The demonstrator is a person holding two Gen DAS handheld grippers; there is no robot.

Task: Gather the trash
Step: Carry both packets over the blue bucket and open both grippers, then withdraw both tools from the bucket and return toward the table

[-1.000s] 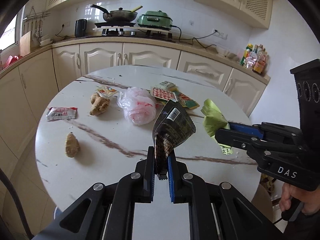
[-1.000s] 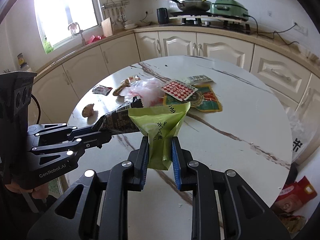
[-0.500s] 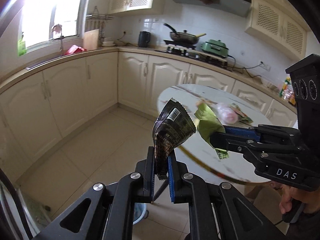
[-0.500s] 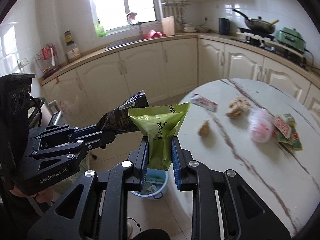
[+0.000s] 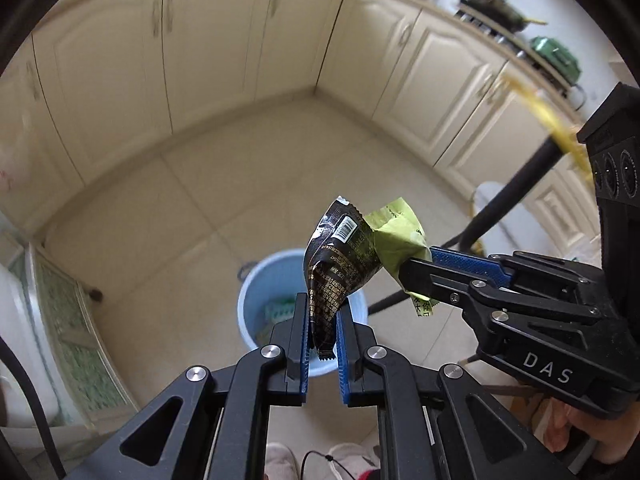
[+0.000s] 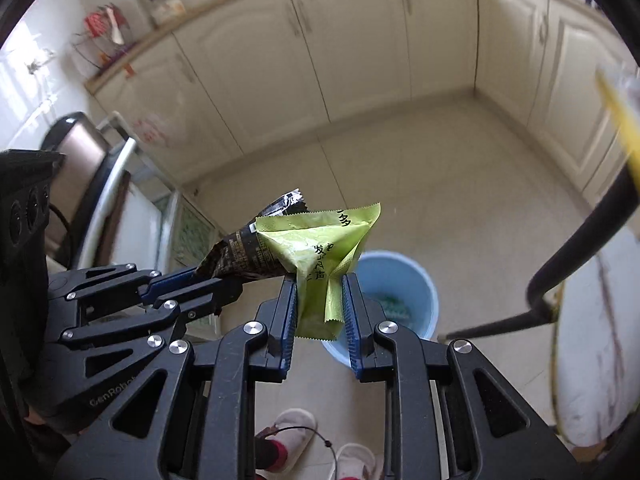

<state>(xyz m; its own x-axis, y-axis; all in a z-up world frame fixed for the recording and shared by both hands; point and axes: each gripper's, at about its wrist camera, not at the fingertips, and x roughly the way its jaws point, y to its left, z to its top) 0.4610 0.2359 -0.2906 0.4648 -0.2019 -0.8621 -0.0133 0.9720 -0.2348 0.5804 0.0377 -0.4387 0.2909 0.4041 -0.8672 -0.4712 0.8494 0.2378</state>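
The trash was two snack wrappers, both held up in the air over the floor. The left gripper (image 5: pixel 323 312) was squeezed tight on a black wrapper (image 5: pixel 340 264), and the right gripper (image 6: pixel 319 300) pinched a green wrapper (image 6: pixel 320 252). The two wrappers touched each other. In the left wrist view, the green wrapper (image 5: pixel 396 236) was at about 2 o'clock from the black one. Below them, on the tiled floor (image 5: pixel 192 208), stood a blue bin (image 5: pixel 256 300) with some scraps inside. A table leg (image 6: pixel 576 256) was at 3 o'clock from the bin. Cream cabinets (image 6: pixel 360 52) stood far behind.
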